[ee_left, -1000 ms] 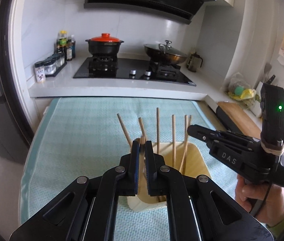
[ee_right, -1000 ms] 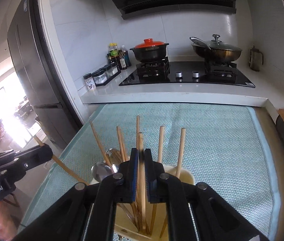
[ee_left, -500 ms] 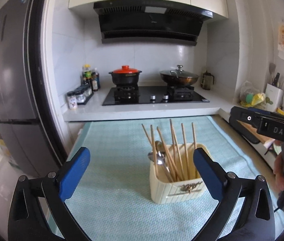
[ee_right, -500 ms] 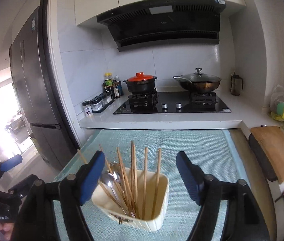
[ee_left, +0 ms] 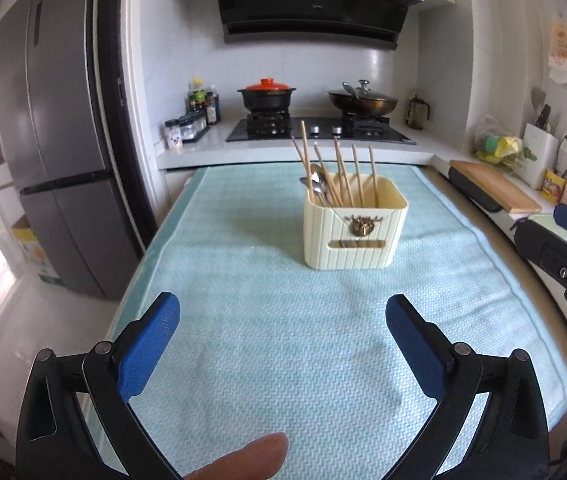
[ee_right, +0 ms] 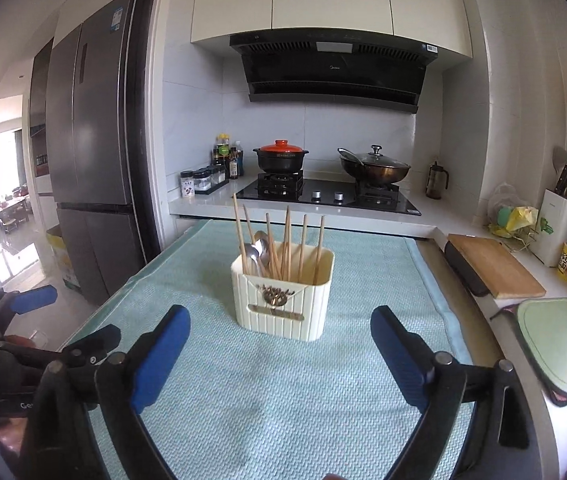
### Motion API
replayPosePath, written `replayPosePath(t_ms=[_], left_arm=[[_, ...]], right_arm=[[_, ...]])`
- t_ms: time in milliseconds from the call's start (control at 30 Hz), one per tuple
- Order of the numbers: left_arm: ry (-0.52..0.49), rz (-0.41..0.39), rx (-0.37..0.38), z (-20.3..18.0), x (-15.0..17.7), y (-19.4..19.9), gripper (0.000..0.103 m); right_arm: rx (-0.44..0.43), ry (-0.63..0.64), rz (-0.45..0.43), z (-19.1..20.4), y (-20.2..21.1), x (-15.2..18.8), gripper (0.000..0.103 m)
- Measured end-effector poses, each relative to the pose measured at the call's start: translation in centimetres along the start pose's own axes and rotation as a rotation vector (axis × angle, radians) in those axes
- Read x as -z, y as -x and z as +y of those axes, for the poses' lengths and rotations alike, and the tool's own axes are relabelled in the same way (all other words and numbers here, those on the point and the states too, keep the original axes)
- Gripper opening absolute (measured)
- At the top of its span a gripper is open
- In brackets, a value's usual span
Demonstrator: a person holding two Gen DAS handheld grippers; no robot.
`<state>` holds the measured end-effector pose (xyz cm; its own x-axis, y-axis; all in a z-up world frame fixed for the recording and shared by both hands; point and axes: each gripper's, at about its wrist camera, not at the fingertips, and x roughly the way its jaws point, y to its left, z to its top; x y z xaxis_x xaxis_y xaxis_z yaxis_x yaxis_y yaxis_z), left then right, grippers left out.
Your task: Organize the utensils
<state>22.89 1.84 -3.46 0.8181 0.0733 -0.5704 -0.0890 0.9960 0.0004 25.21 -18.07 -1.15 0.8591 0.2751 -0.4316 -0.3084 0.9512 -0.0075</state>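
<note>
A cream ribbed utensil holder point(ee_left: 354, 232) point(ee_right: 281, 298) stands upright on the light green cloth point(ee_left: 283, 340) point(ee_right: 283, 392). Several wooden chopsticks point(ee_left: 339, 172) point(ee_right: 287, 240) and metal spoons point(ee_left: 315, 184) point(ee_right: 260, 248) stick out of it. My left gripper point(ee_left: 283, 316) is open and well short of the holder, nothing between its blue pads. My right gripper point(ee_right: 281, 326) is also back from the holder, its jaws still opening and empty. Each view shows part of the other gripper at its edge.
Behind the cloth runs a white counter with a hob, a black pot with red lid point(ee_left: 267, 96) and a lidded wok point(ee_left: 363, 100). Spice jars point(ee_left: 187, 128) sit at the left. A fridge point(ee_left: 63, 160) stands left; a cutting board point(ee_left: 495, 190) lies right.
Both grippers were shut down among the chopsticks in the holder; they have opened wide and pulled back from it. The chopsticks stay in the holder.
</note>
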Motion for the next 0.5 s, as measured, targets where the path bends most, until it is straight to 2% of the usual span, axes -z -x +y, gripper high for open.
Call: replayPosePath(t_ms=[200, 333, 500], left_arm=[[0.012, -0.004, -0.002, -0.5, 1.3, 1.7, 0.102], [0.009, 0.003, 0.026, -1.1, 1.6, 2.5, 0.103], [0.009, -0.014, 0.002, -1.5, 1.6, 3.5, 0.103]], right_arm=[[0.007, 0.014, 0.018, 1.2, 2.2, 1.9, 0.093], [0.017, -0.010, 0.025, 0.8, 3.1, 2.5, 0.093], [0.045, -0.026, 0.034, 0.4, 3.9, 2.8, 0.093]])
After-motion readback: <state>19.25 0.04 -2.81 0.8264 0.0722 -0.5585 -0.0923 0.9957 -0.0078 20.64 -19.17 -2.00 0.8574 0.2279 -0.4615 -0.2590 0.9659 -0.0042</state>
